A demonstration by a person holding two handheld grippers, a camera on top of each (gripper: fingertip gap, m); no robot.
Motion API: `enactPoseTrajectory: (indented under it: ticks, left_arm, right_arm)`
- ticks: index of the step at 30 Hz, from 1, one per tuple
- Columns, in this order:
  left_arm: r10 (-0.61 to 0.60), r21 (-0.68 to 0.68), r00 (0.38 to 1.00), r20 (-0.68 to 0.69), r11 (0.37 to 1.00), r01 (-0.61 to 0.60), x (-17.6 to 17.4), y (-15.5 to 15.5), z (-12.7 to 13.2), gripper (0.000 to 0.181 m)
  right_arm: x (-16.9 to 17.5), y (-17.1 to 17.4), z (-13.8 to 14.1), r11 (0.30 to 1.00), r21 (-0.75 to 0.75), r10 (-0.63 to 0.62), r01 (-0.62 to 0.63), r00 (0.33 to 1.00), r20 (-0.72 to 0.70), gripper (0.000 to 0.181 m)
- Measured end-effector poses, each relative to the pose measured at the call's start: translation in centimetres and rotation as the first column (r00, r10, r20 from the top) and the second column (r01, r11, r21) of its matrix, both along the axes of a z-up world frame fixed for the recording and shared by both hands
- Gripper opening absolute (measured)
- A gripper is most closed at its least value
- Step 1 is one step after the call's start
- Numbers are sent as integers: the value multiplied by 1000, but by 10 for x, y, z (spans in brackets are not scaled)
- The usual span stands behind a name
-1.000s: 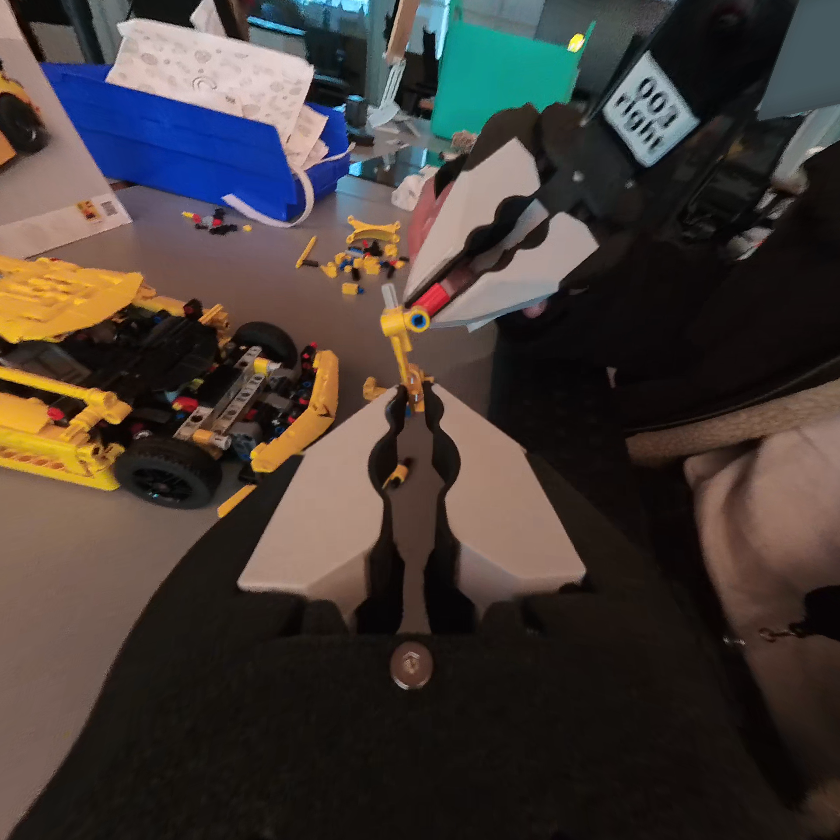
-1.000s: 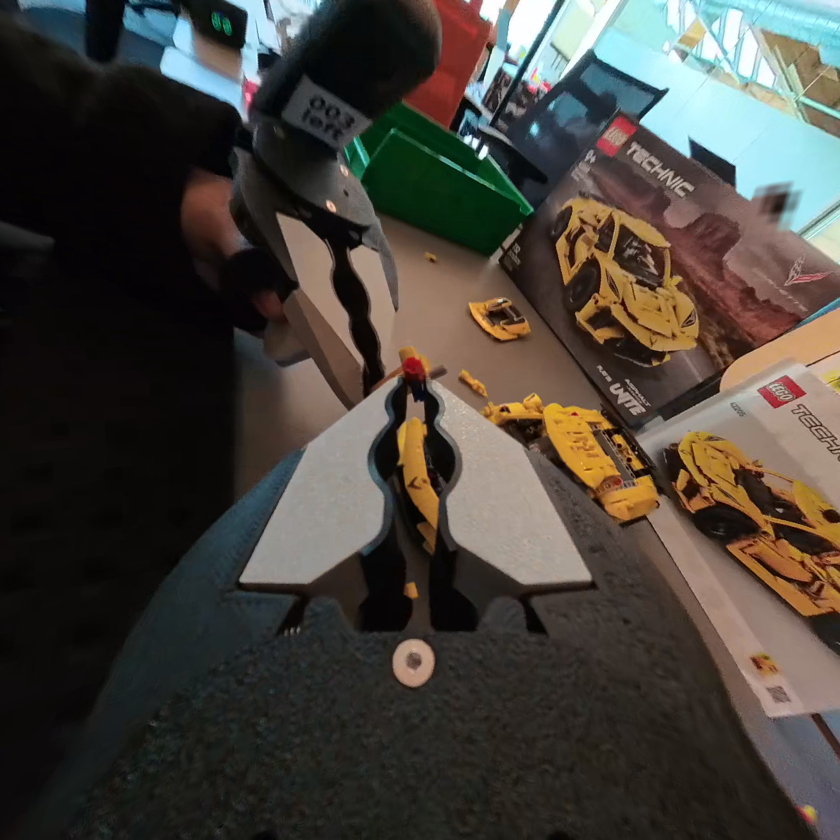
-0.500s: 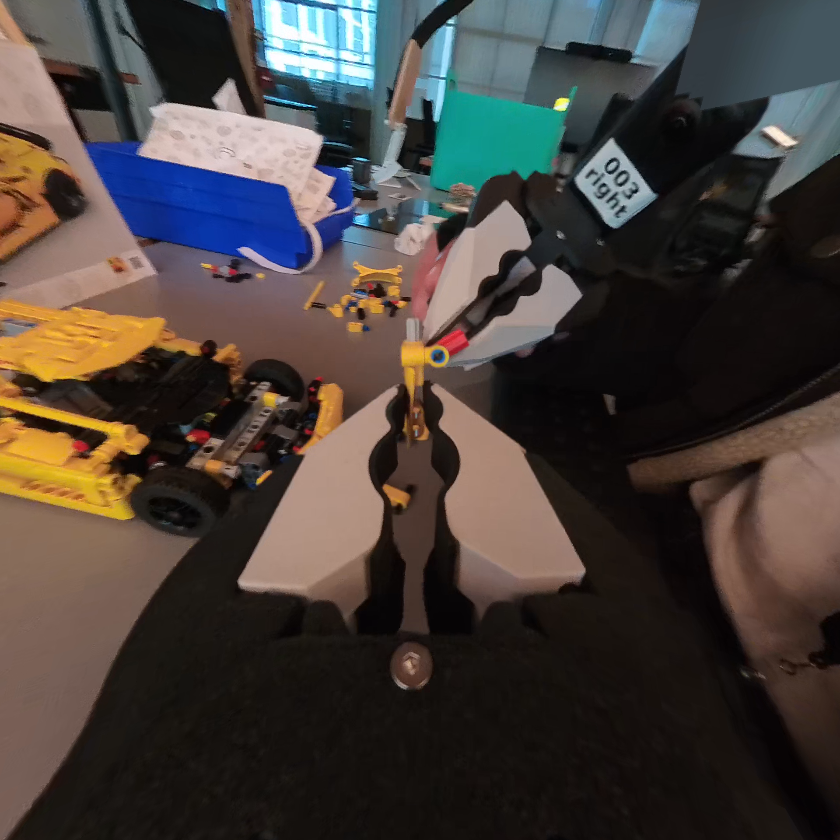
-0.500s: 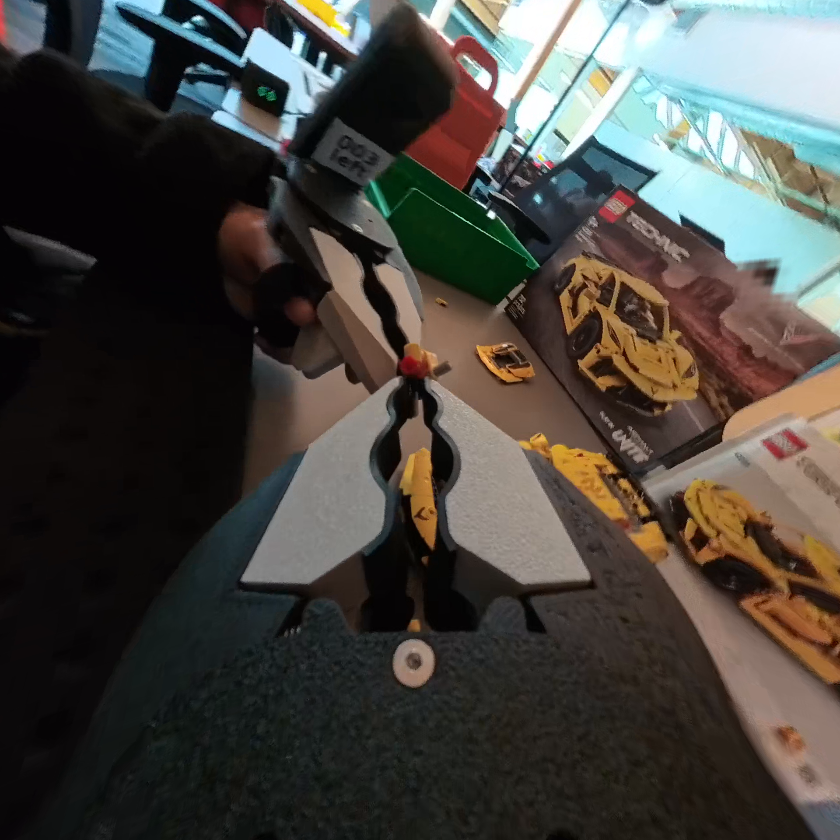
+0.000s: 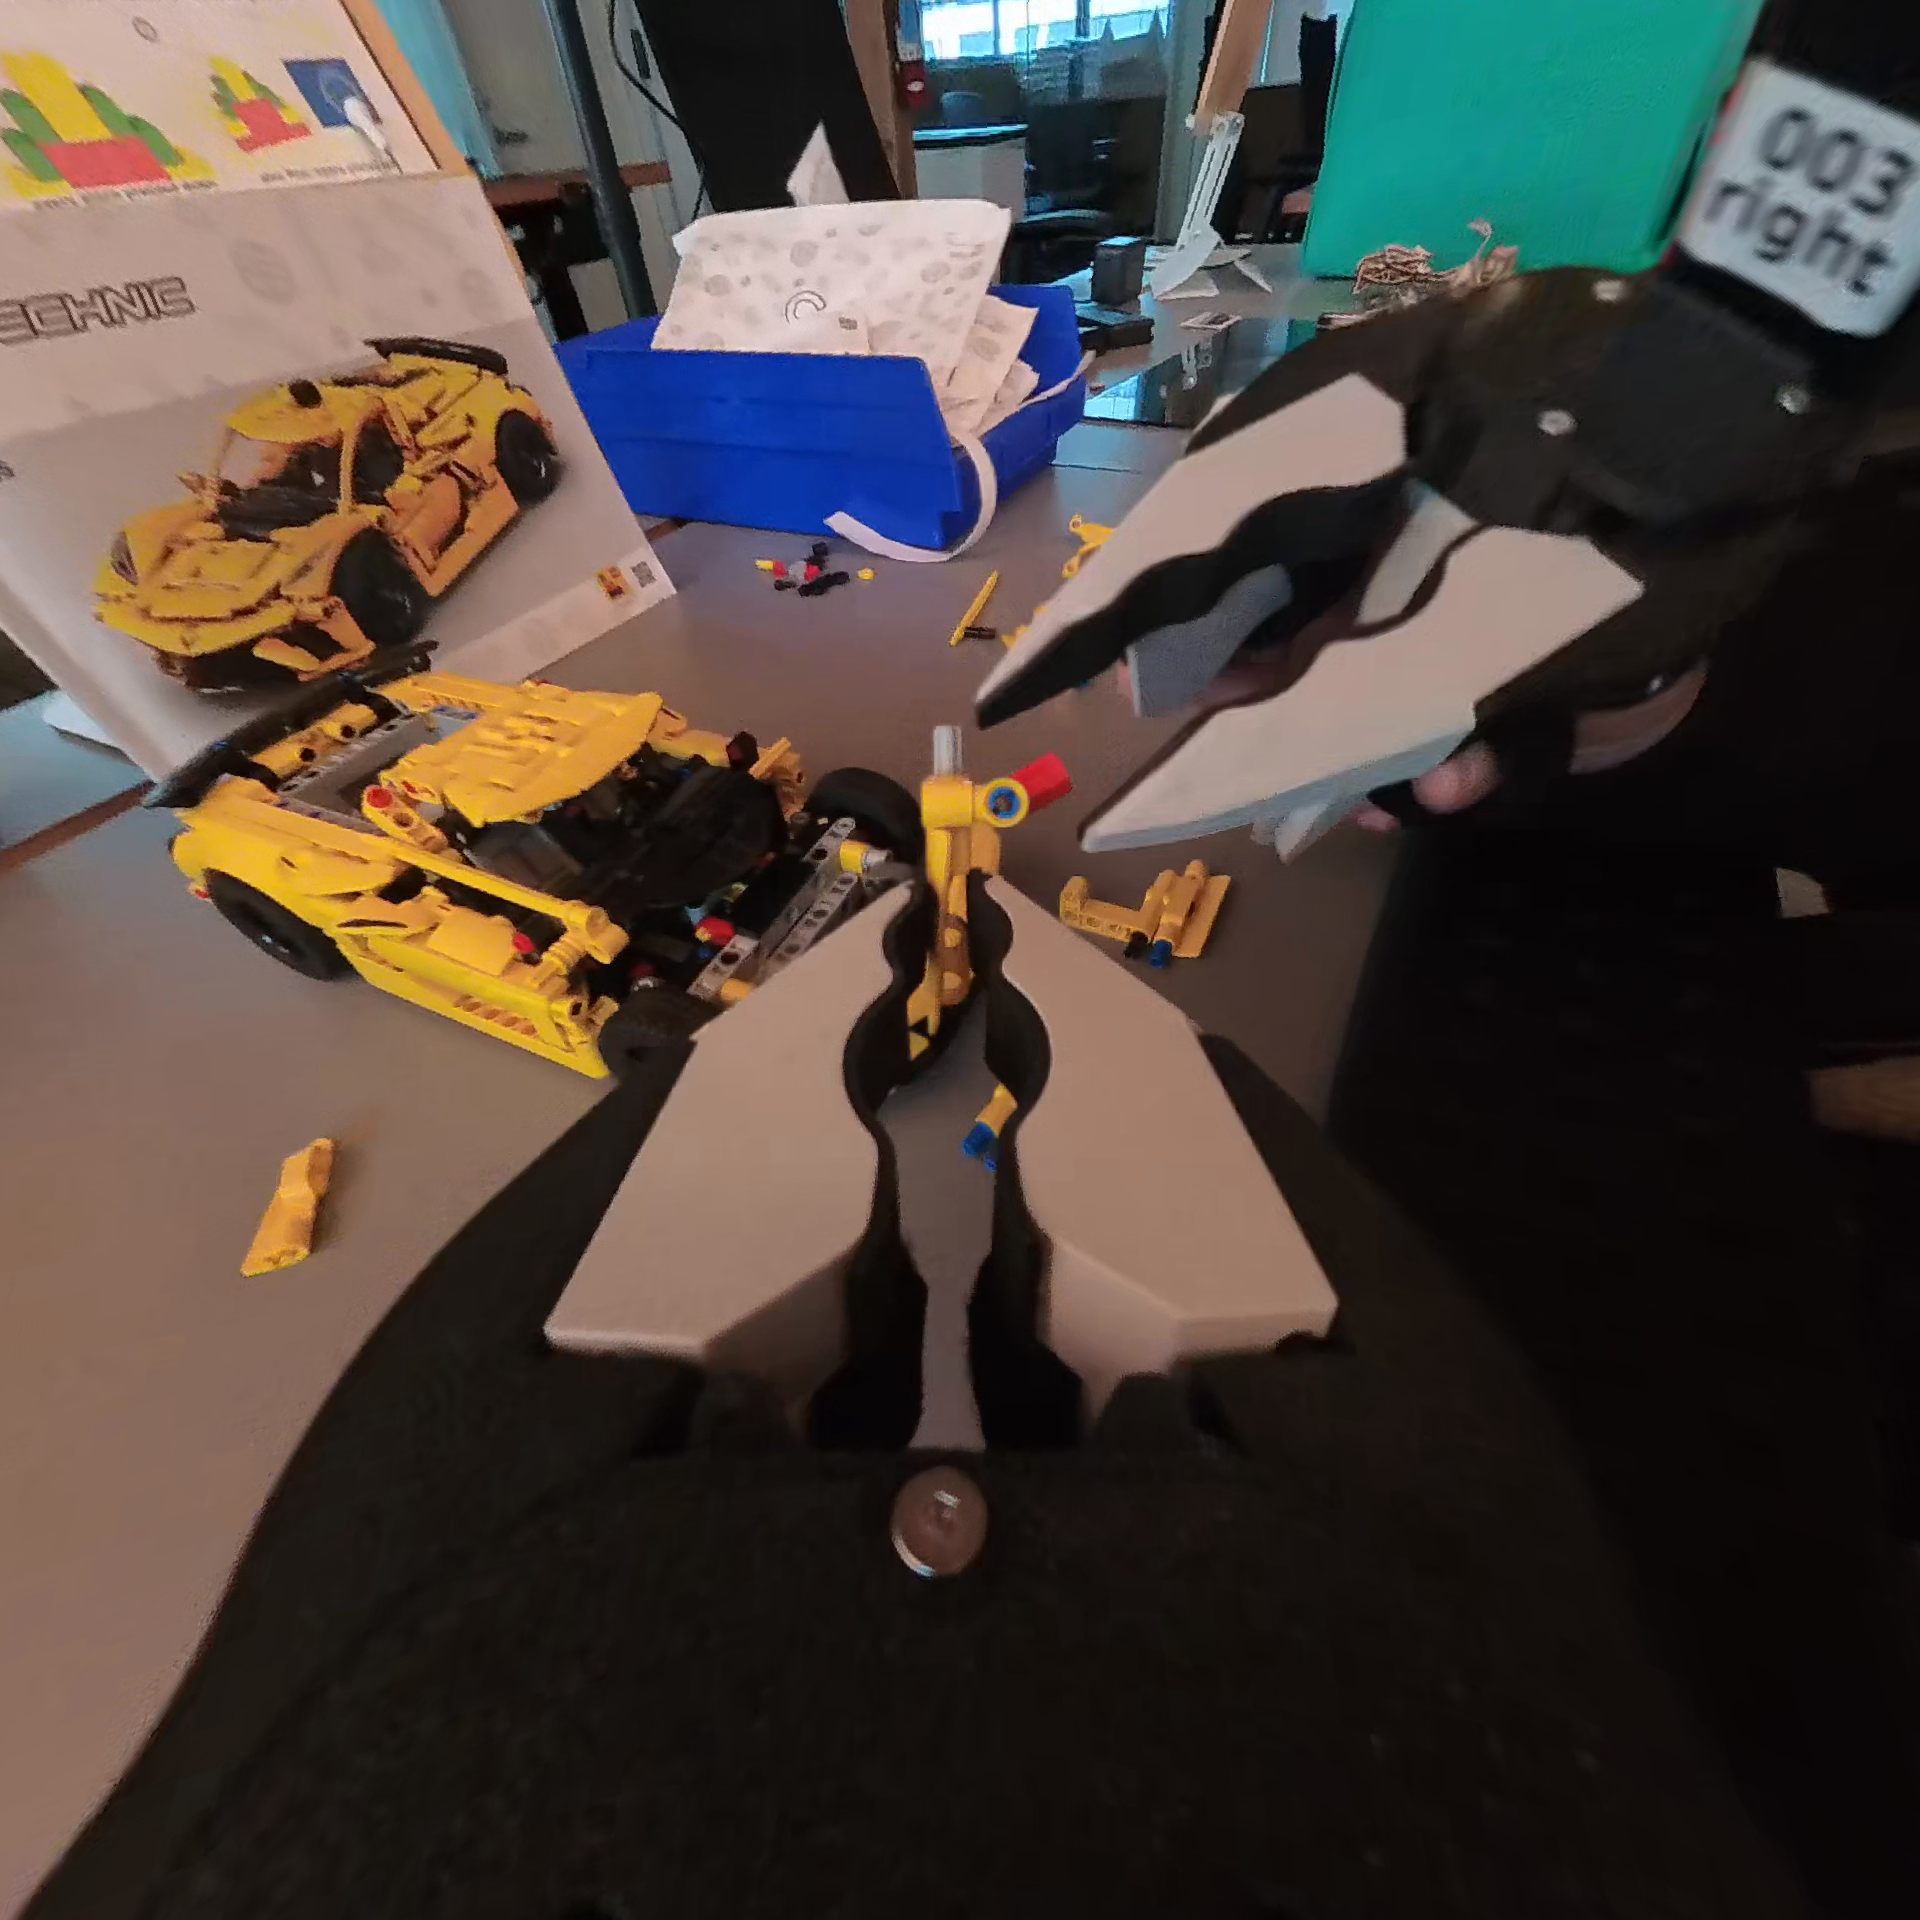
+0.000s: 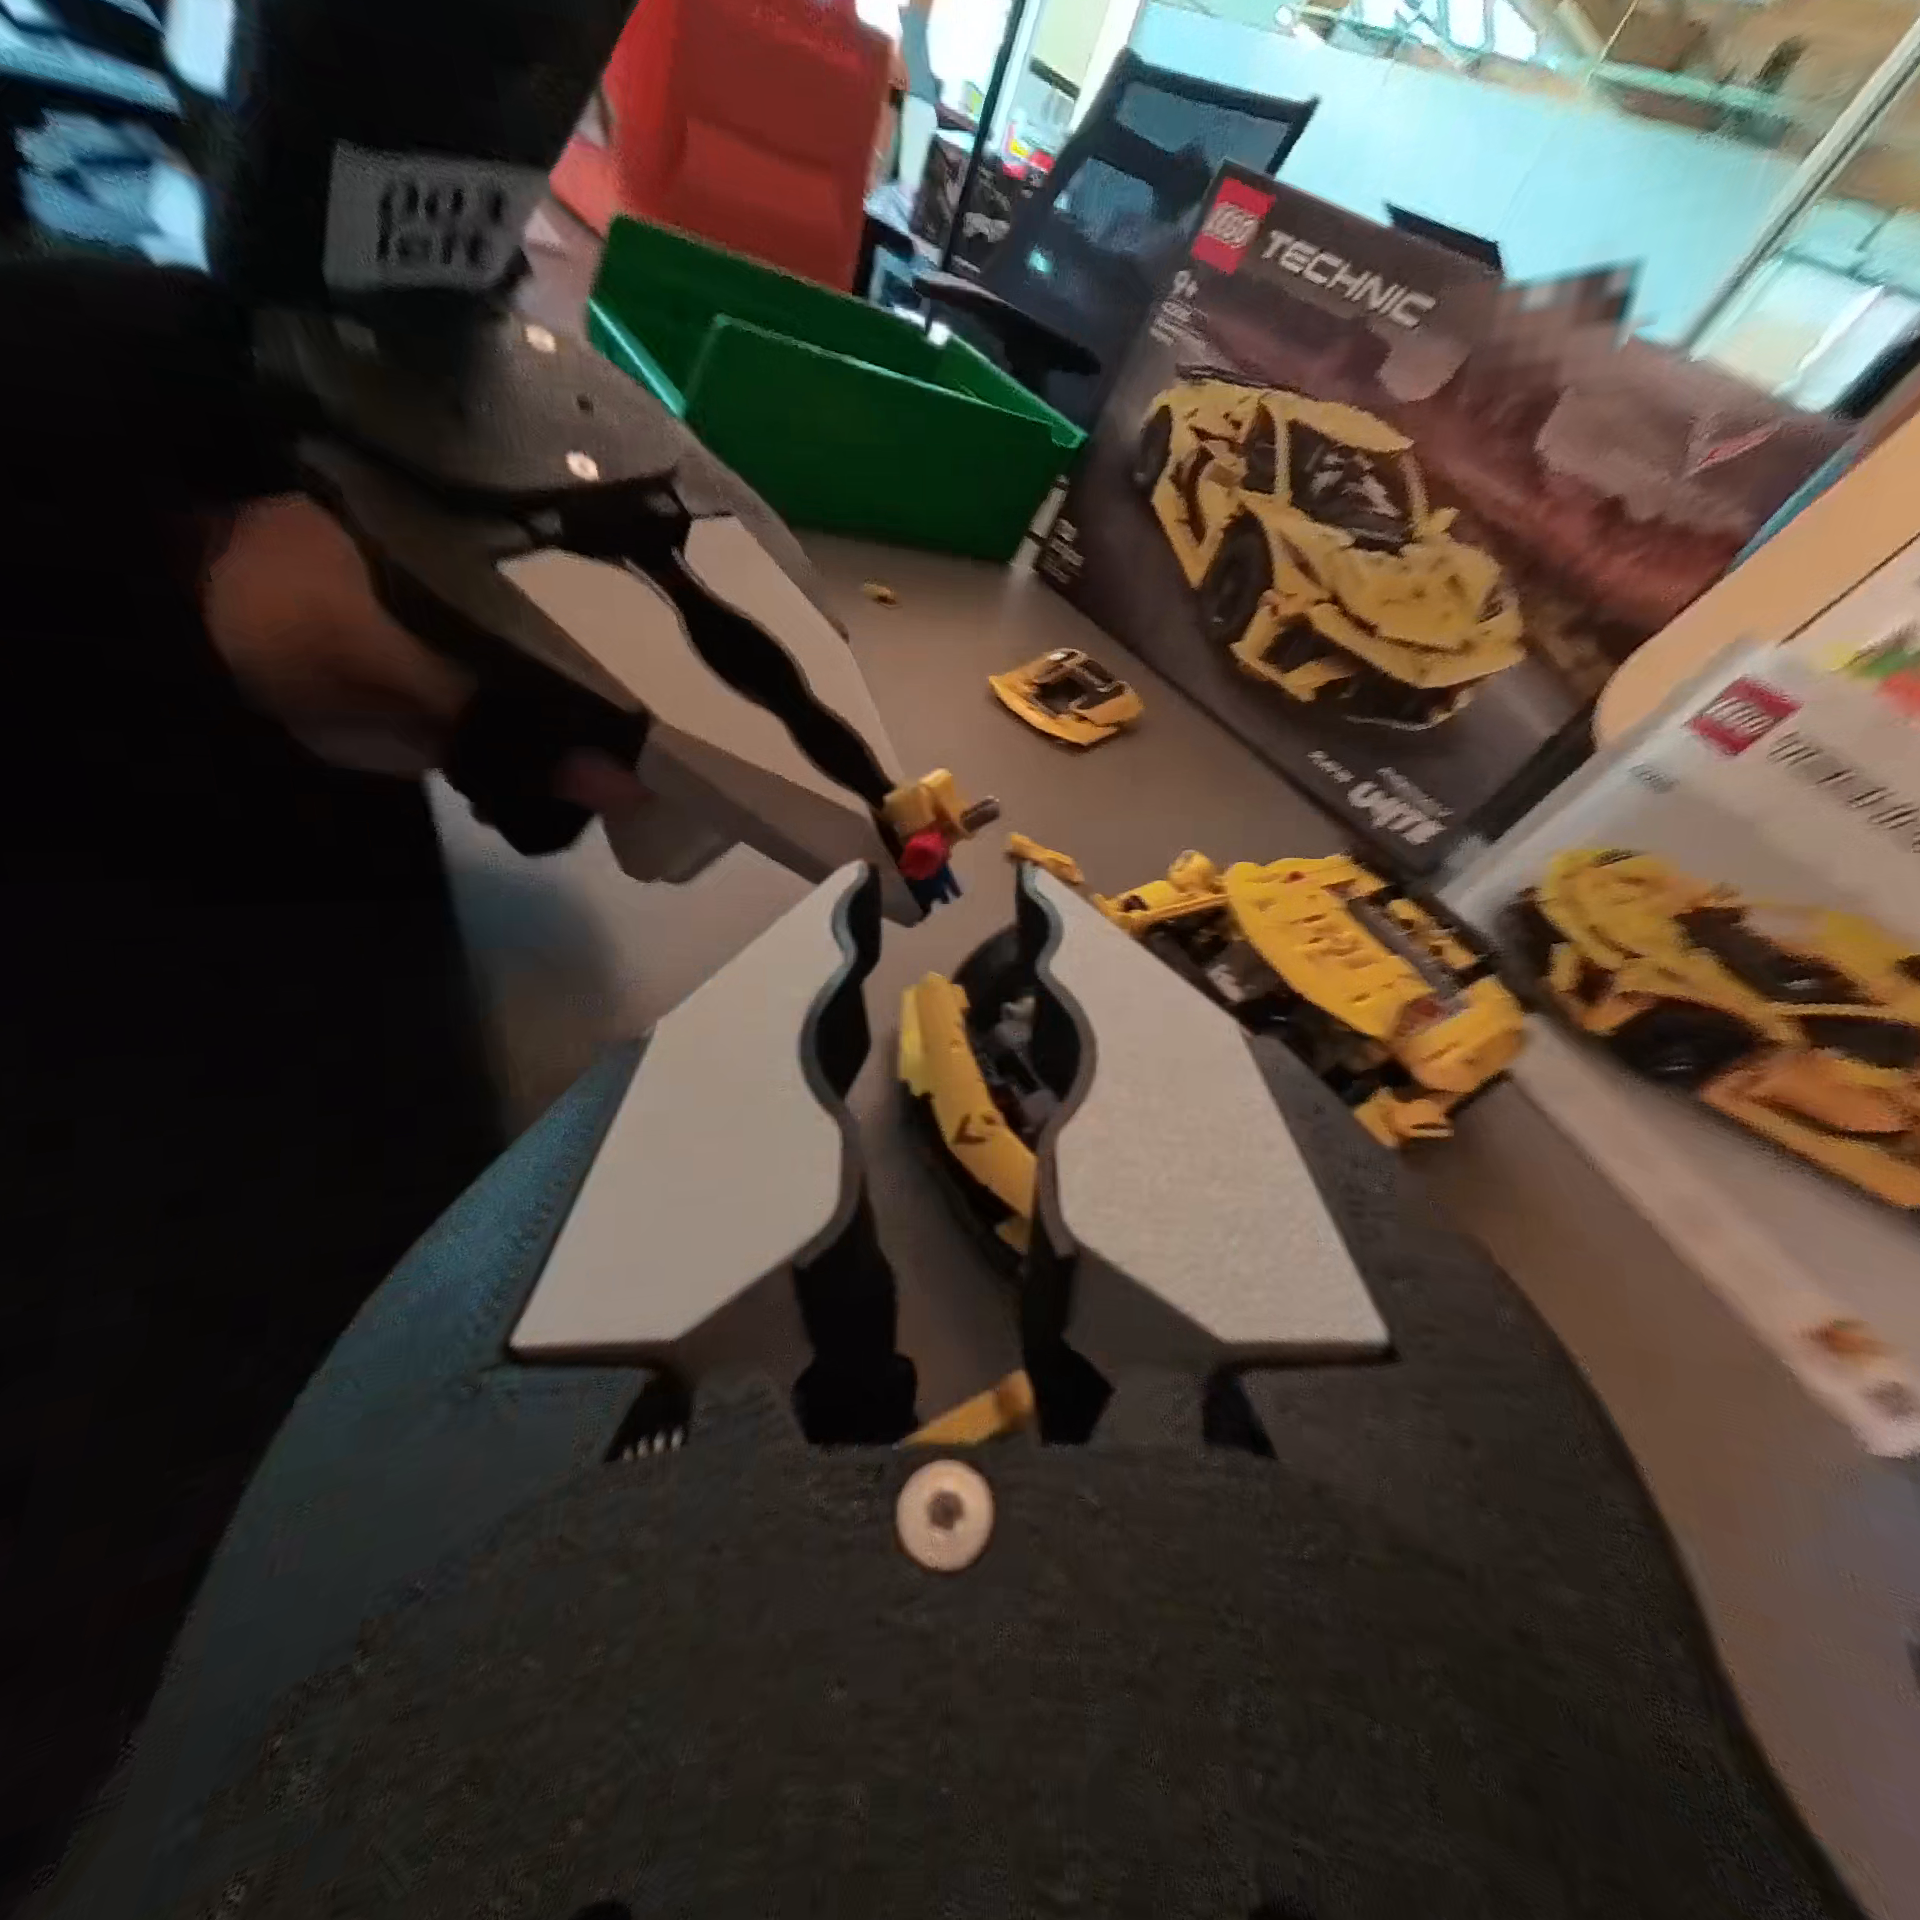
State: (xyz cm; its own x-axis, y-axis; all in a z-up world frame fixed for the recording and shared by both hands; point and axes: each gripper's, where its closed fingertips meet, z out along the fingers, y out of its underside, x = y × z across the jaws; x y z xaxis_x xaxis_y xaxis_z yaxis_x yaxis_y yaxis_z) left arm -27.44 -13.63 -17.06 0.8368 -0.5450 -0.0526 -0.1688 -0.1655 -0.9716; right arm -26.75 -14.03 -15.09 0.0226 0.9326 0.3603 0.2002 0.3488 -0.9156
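Half a second ago my right claw [image 5: 1049, 769] was pinched on the red pin [image 5: 1042, 774] of the small yellow assembly [image 5: 951, 862]; now its fingers have let go and spread apart, and it sits just beside that pin, holding nothing. My left claw [image 5: 951, 894] stays clamped on the lower part of the assembly, holding it upright above the worktop [image 5: 156, 1143], with a grey axle stub poking from its top and a blue bush where the red pin enters. So the pin looks seated, though I cannot tell how deep. Just to the left lies the half-built yellow car [image 5: 499, 862], with a loose yellow bracket [image 5: 1143, 914] to the right and a yellow sliver [image 5: 291, 1205] nearer me. Farther off stand the set's picture box [image 5: 312, 499] and a blue bin [image 5: 810, 436] stuffed with paper bags.
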Motion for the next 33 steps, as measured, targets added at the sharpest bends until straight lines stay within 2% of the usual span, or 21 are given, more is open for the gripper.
enactPoseTrajectory:
  ticks: [2,8,15,19,22,26,28,31,33]
  left_arm:
    - [-19,-22,1000,23,1000,19,2,-1,-1,6]
    - [-75,-48,996,55,996,77,11,-5,-3,6]
    - [-111,-103,978,178,986,131,10,-8,-2,6]
    - [-138,-96,946,294,980,173,6,-12,10,6]
    - [-120,-91,961,249,985,147,6,-10,7,6]
    - [-116,-76,959,258,987,140,6,-9,9,6]
    - [-100,-85,966,237,989,123,5,-7,5,6]
    - [-65,-92,982,176,992,82,3,-4,-1,6]
    - [-29,-64,998,64,997,33,1,-1,-5,6]
  right_arm:
    - [1,-1,-2,997,77,-13,13,1000,6,17]
    - [-1,-4,-8,989,150,-13,7,999,38,6]
    - [-3,-3,-11,955,295,-57,40,997,50,4]
    - [1,4,-14,964,264,-52,30,995,79,4]
    - [1,6,-15,963,268,-67,41,994,90,4]
    - [1,6,-12,978,207,-54,39,996,66,4]
    - [1,9,-13,939,336,-102,72,992,73,4]
    - [0,16,-16,836,532,-201,133,977,72,4]
    - [0,19,-20,835,522,-246,173,966,73,4]
